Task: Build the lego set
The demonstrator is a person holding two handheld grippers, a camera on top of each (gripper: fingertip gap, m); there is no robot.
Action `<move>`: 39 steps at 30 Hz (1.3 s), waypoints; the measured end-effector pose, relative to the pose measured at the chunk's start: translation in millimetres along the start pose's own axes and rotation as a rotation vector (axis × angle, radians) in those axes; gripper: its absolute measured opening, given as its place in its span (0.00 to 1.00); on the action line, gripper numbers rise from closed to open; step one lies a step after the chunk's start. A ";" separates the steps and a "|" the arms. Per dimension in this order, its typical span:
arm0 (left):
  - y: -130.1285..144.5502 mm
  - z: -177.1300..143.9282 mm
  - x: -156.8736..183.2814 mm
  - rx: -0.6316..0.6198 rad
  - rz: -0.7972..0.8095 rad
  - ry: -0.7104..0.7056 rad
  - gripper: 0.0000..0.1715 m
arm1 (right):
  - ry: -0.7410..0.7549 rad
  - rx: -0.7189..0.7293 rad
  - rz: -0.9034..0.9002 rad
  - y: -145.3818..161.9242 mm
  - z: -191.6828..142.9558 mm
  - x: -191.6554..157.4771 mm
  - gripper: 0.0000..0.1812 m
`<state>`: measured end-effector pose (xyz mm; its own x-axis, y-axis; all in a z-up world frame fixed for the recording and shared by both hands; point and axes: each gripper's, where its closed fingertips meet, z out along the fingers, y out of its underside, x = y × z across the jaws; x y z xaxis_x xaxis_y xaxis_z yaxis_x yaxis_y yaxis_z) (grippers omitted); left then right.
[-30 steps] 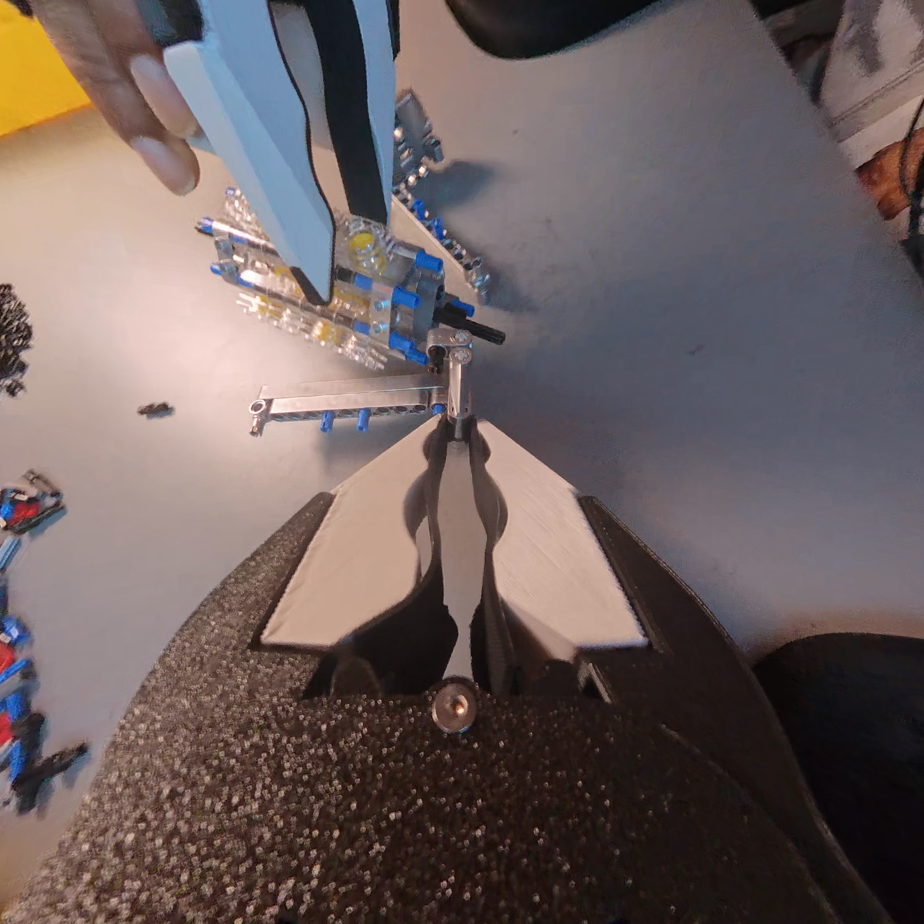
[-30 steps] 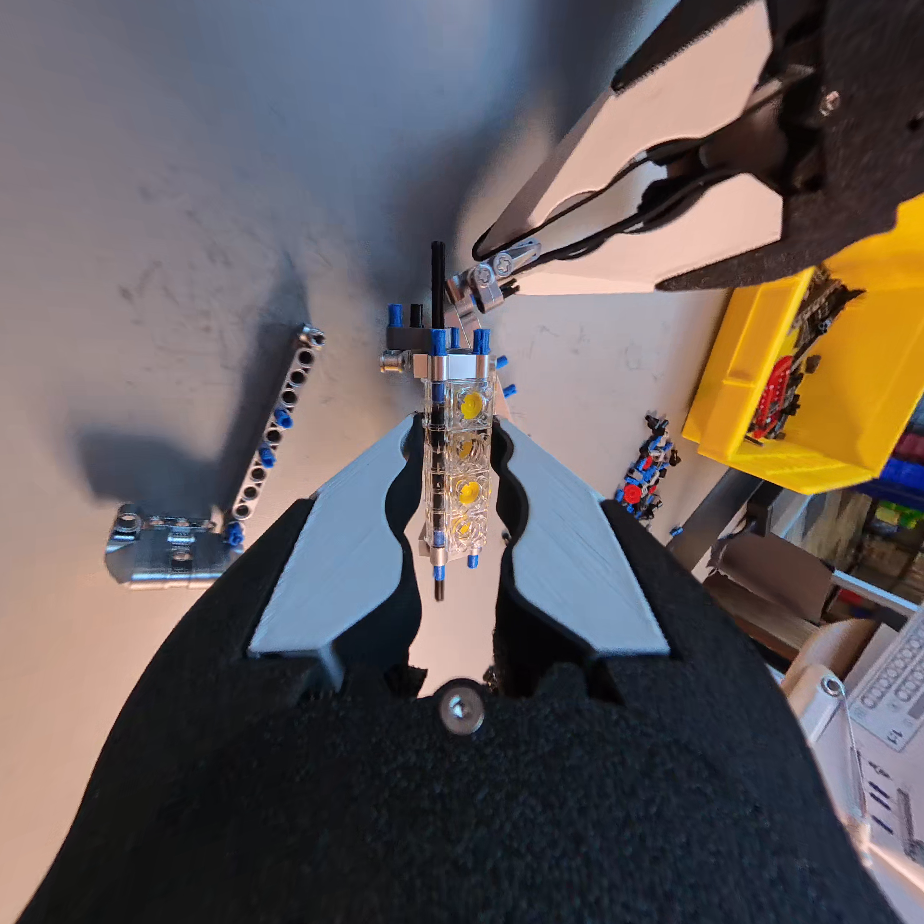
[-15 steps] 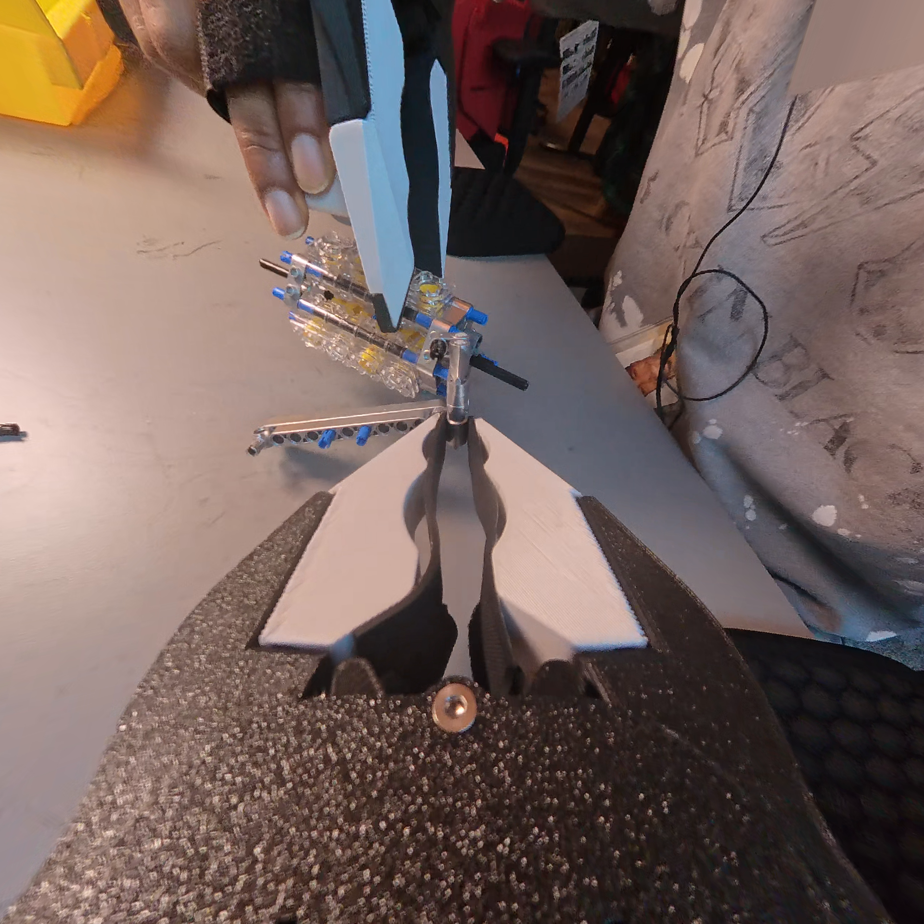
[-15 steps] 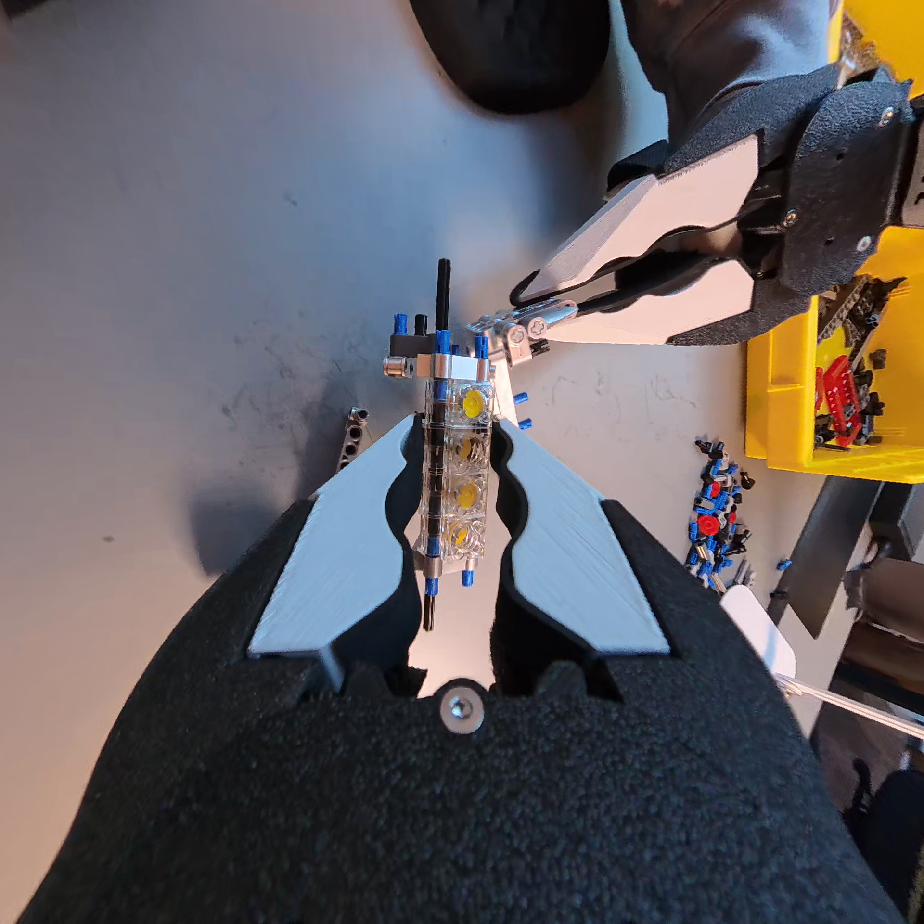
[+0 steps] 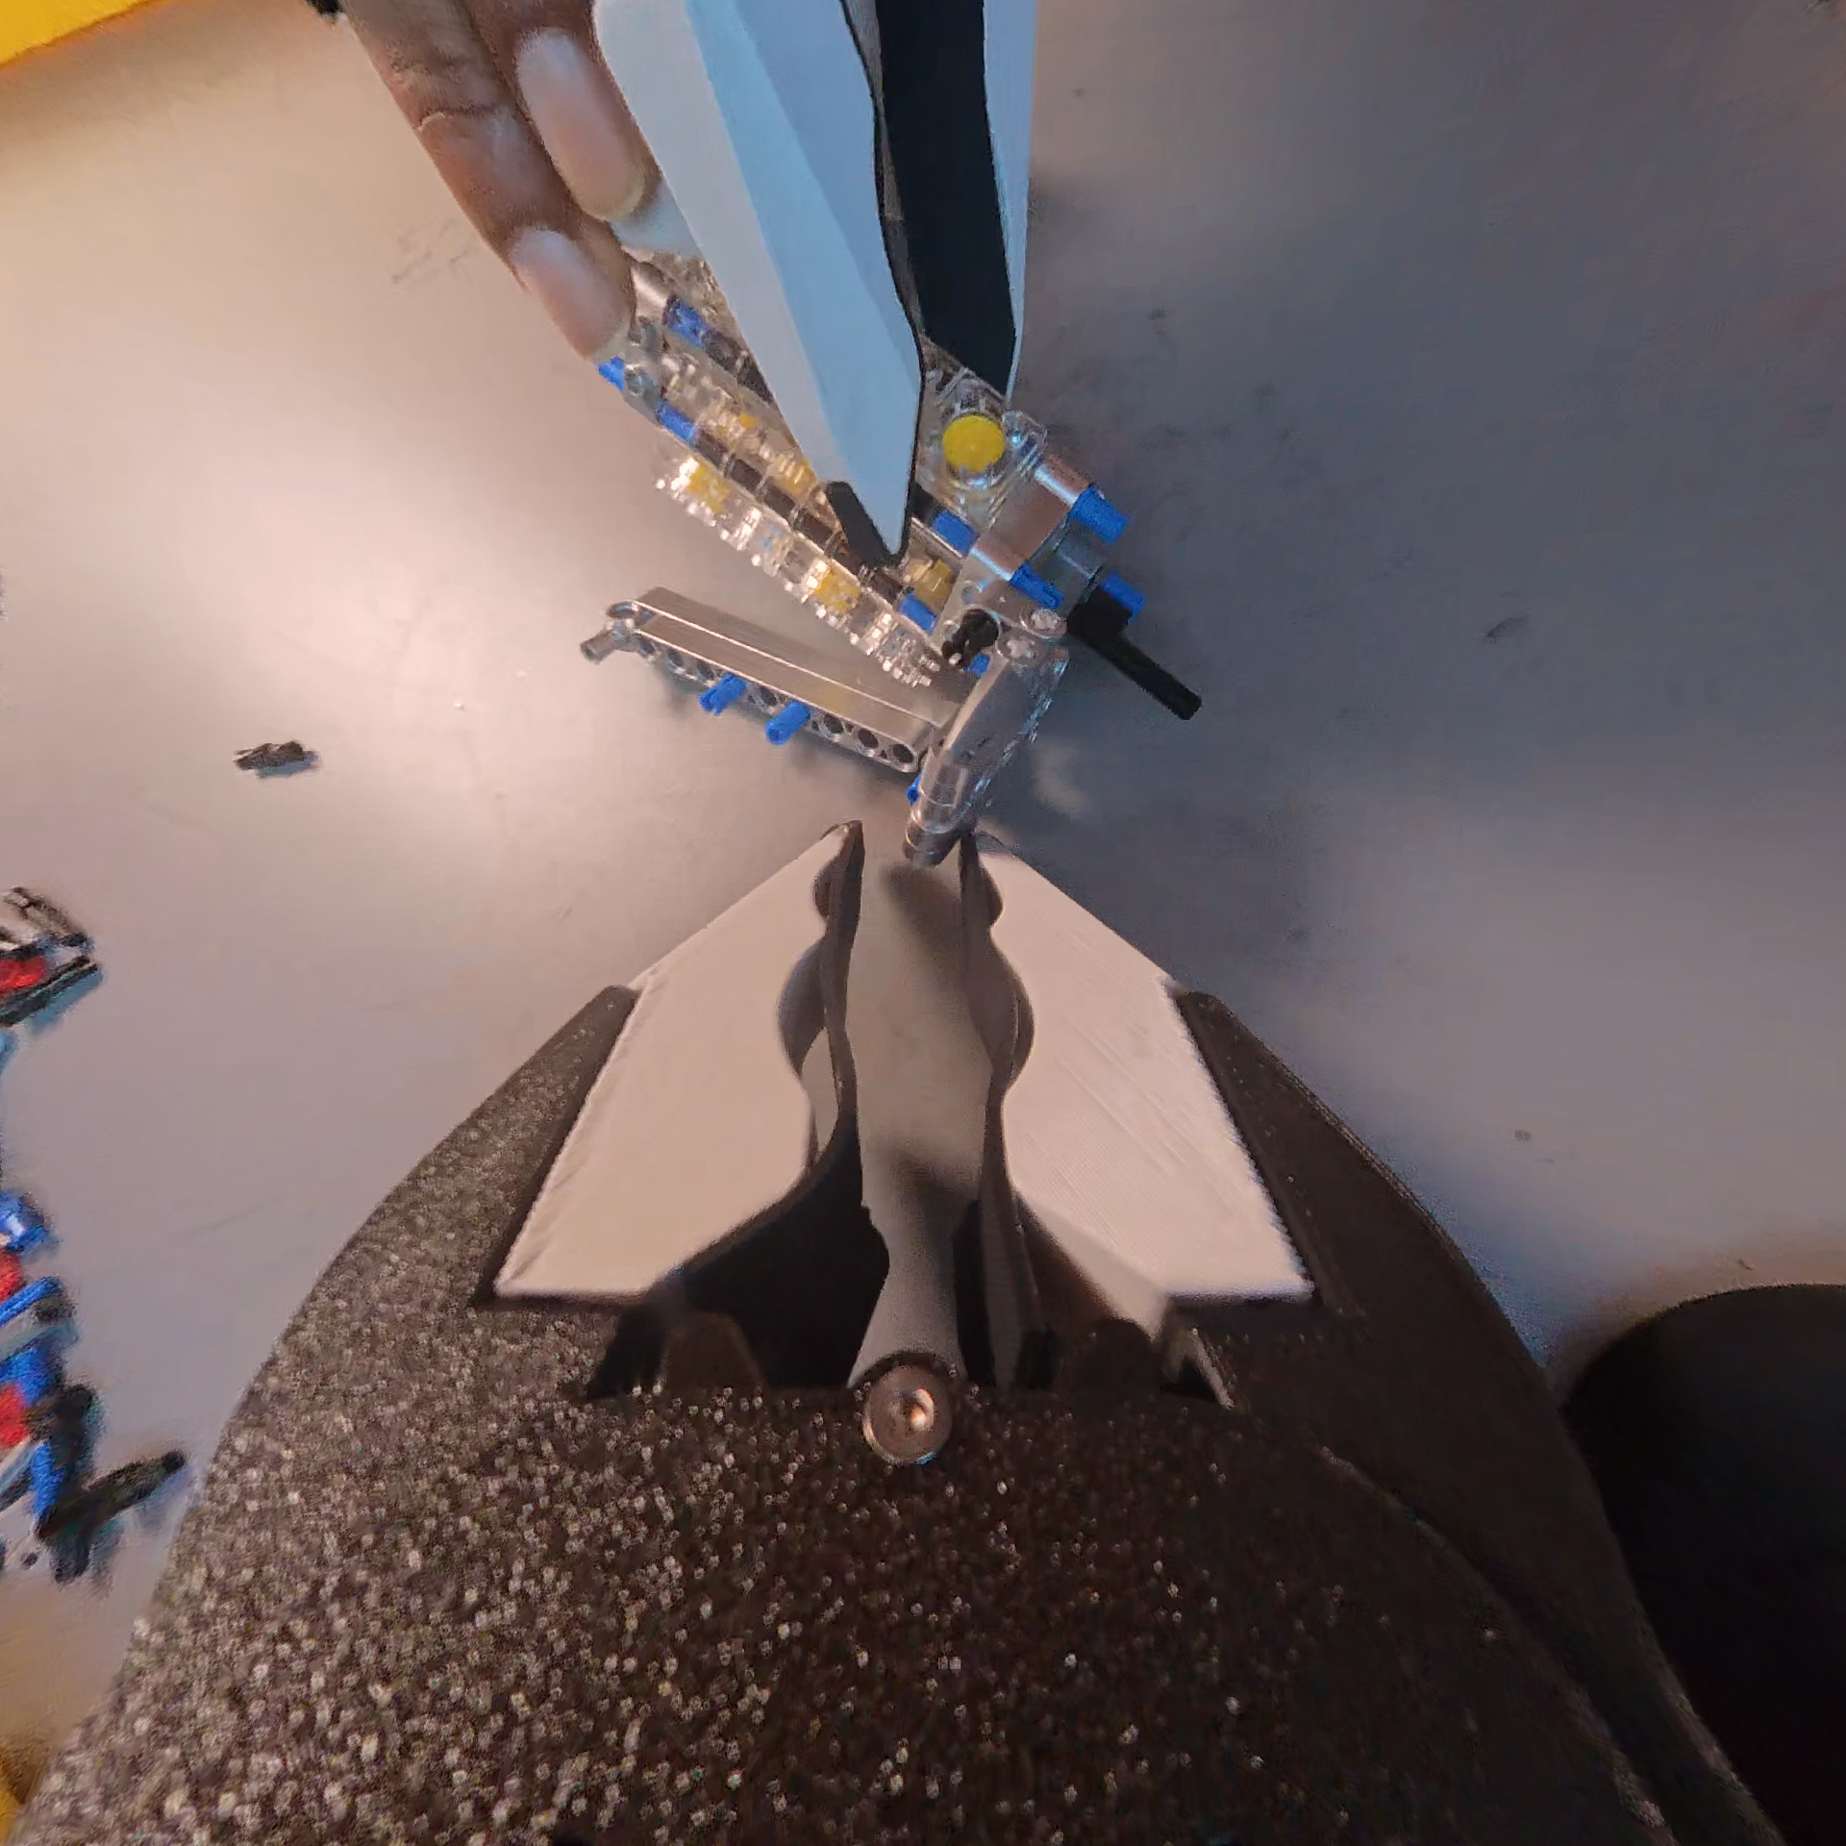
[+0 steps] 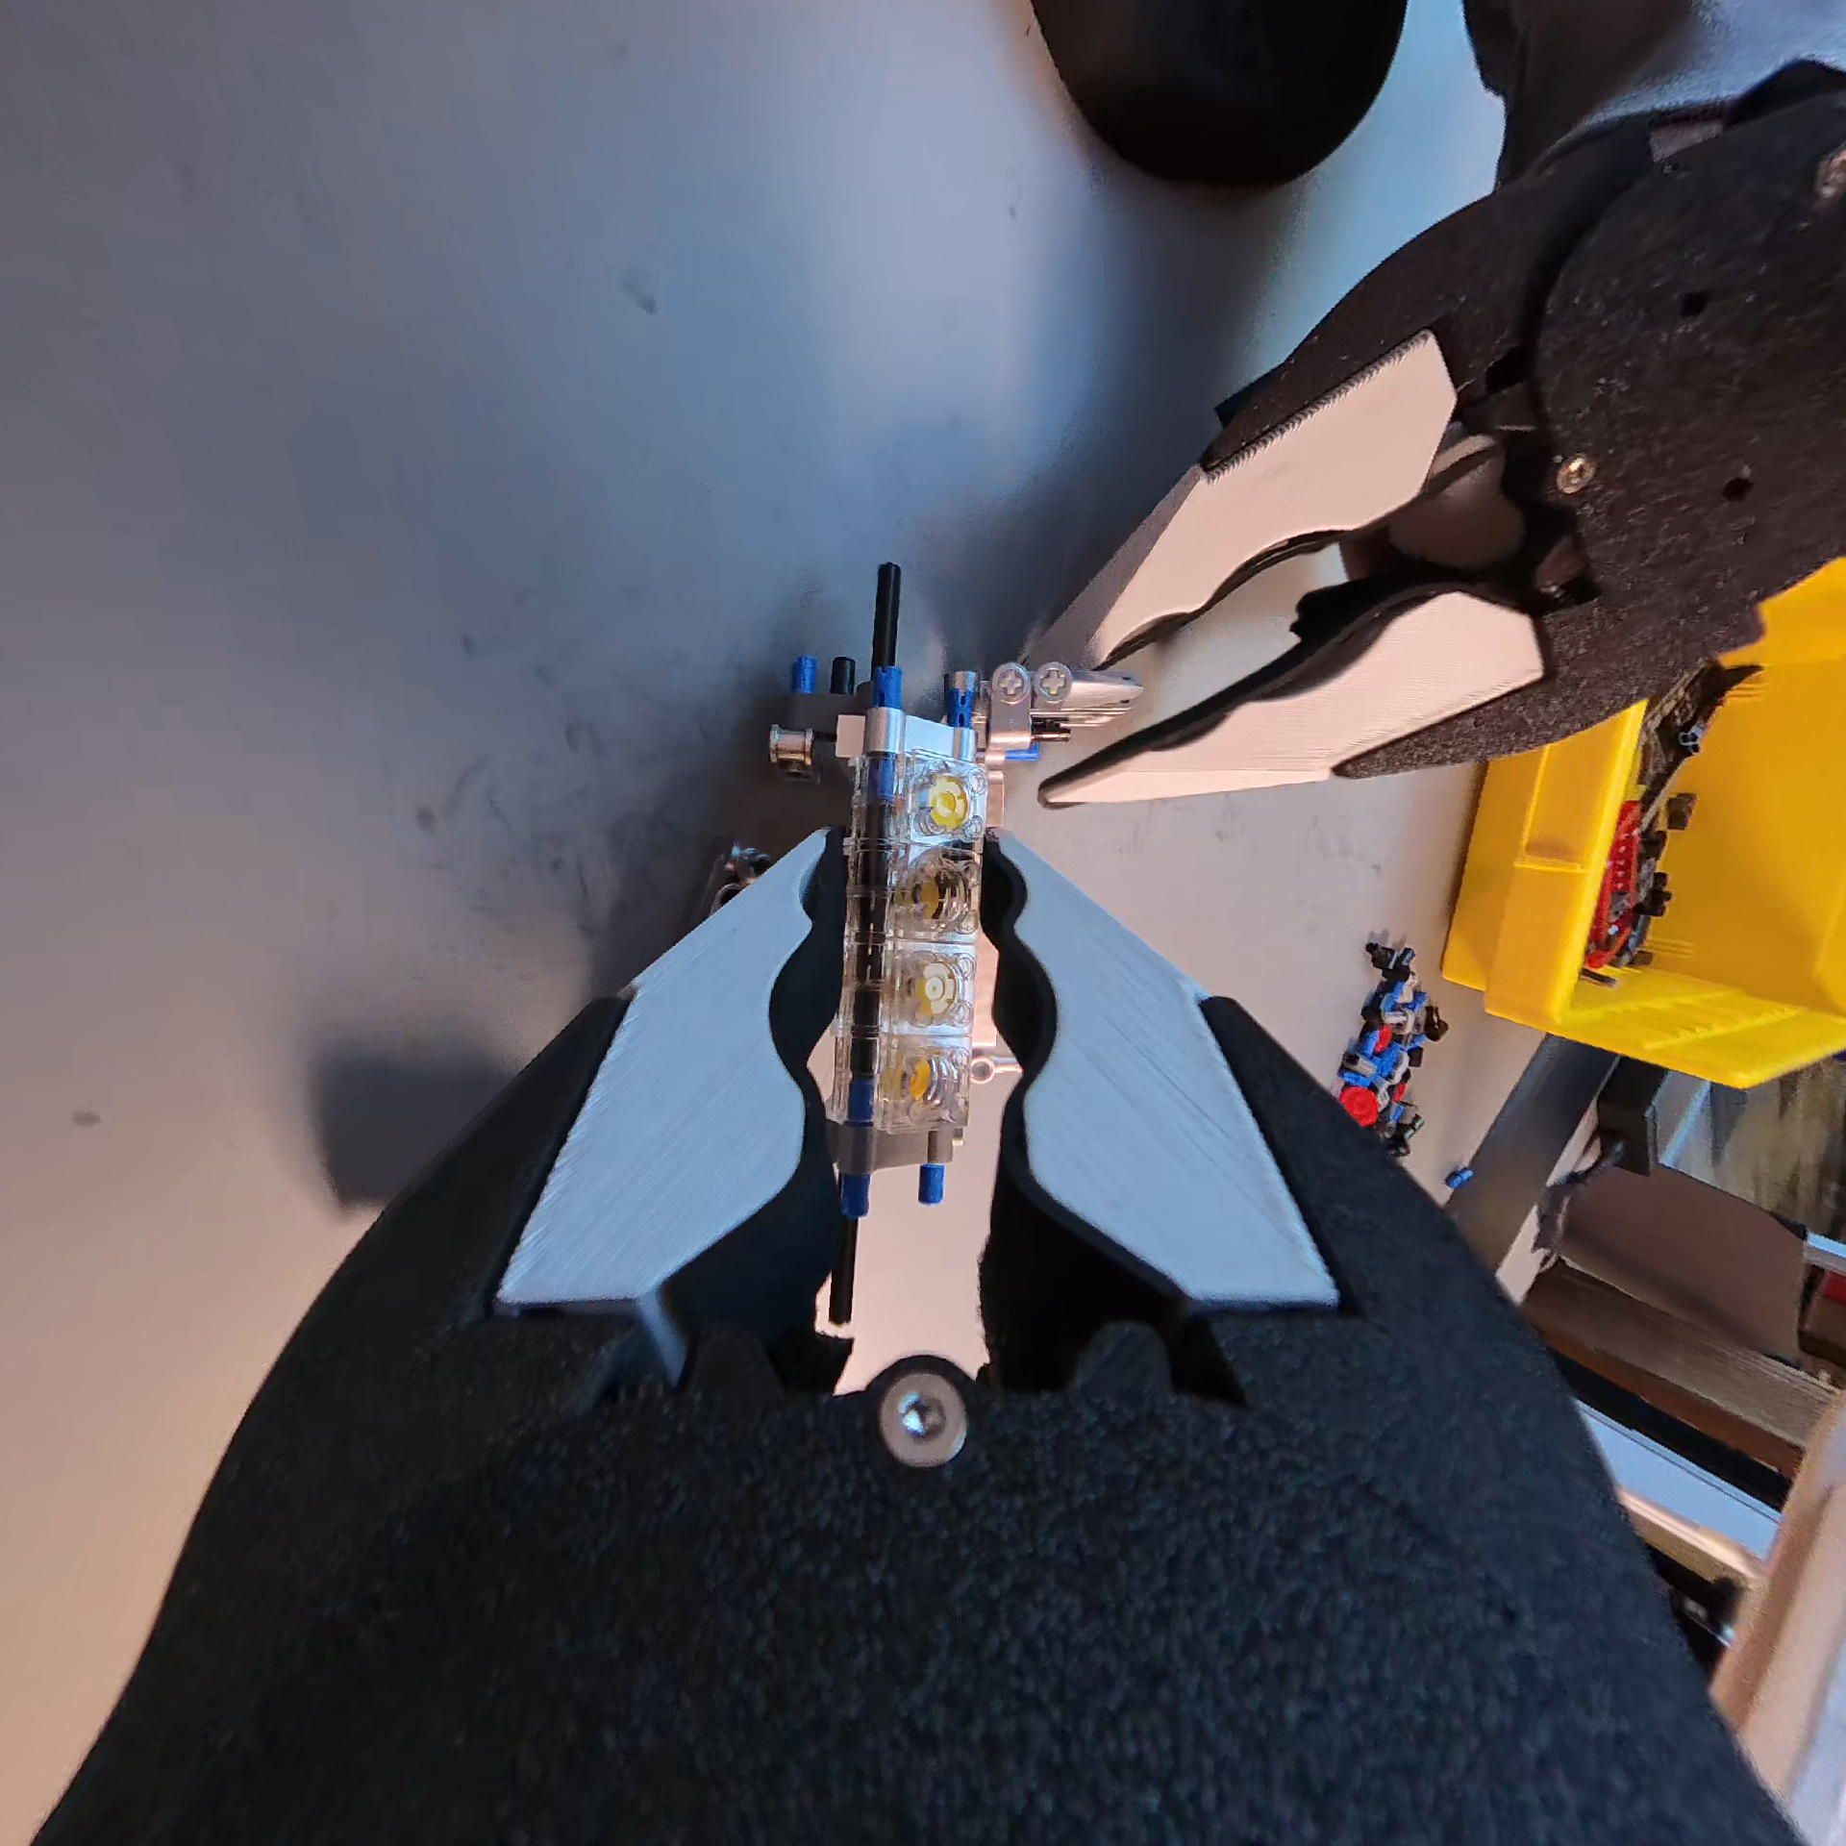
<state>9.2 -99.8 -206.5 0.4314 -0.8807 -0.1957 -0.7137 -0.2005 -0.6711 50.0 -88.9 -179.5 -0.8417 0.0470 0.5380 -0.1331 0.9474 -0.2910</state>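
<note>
My right gripper (image 6: 911, 844) is shut on a clear brick assembly (image 6: 909, 949) with yellow round parts, blue pins and a black axle, held above the grey table (image 6: 400, 499). A small grey connector (image 6: 1039, 689) sits on the assembly's far end. My left gripper (image 5: 909, 839) is open, its fingers a little apart, with the connector's (image 5: 989, 729) free end just at its tips. In the right wrist view the left gripper (image 6: 1074, 729) stands open around the connector. In the left wrist view the right gripper (image 5: 949, 469) clamps the assembly (image 5: 799, 559) from above.
A long grey holed beam (image 5: 789, 679) with blue pins lies on the table behind the assembly. A yellow bin (image 6: 1598, 899) of parts and a pile of small parts (image 6: 1388, 1039) are at the right. A black round object (image 6: 1219, 90) lies on the table. A person's fingers (image 5: 539, 200) hold the right gripper. Left tips to right tips: about 6 centimetres.
My left gripper was shut on the grey connector; it has opened and let it go, and the connector stays on the assembly. The right gripper keeps its hold.
</note>
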 end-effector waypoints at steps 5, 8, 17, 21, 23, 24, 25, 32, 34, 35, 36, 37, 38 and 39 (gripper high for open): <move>5.0 -11.8 6.1 -0.044 0.014 -0.076 0.14 | 0.023 -0.019 -0.016 -0.3 1.4 5.0 0.13; -2.7 -16.0 10.6 -0.021 0.014 -0.097 0.14 | 0.033 -0.013 -0.022 -1.0 3.5 5.4 0.13; -4.5 -2.8 12.9 0.023 0.014 -0.018 0.03 | 0.043 0.007 -0.037 4.4 1.1 5.5 0.13; -5.9 -1.7 14.5 0.050 0.082 -0.007 0.03 | 0.079 0.020 -0.060 5.1 -2.2 4.4 0.13; -7.0 -1.3 15.7 0.049 0.133 -0.010 0.03 | 0.101 0.014 -0.091 4.4 -4.2 3.9 0.13; -7.9 -1.3 16.4 0.048 0.157 -0.011 0.03 | 0.111 0.012 -0.103 4.0 -5.5 3.9 0.13; -9.3 -1.3 17.2 0.052 0.179 -0.012 0.03 | 0.117 0.013 -0.111 3.0 -6.9 3.6 0.13; -11.7 1.6 19.2 0.062 0.286 -0.002 0.03 | 0.117 0.011 -0.181 -3.4 -6.2 1.3 0.13; -11.7 1.7 19.7 0.074 0.294 0.012 0.03 | 0.114 0.020 -0.193 -5.3 -5.0 1.3 0.13; -11.3 1.4 20.3 0.081 0.294 0.023 0.03 | 0.109 0.023 -0.196 -6.1 -4.8 1.0 0.13; -11.1 1.1 20.7 0.090 0.294 0.034 0.03 | 0.107 0.026 -0.200 -6.7 -4.5 1.2 0.13; -10.8 0.9 21.4 0.100 0.291 0.046 0.03 | 0.105 0.030 -0.205 -7.2 -4.2 1.4 0.13; -10.5 0.4 22.2 0.111 0.289 0.061 0.03 | 0.103 0.036 -0.208 -8.2 -3.7 1.4 0.13; -10.1 0.0 22.8 0.121 0.287 0.076 0.03 | 0.102 0.040 -0.210 -9.2 -3.3 1.5 0.13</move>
<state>26.2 -118.0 -204.2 0.1763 -0.9242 -0.3388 -0.7276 0.1094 -0.6772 51.6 -96.4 -173.3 -0.7361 -0.1163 0.6668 -0.3223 0.9265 -0.1943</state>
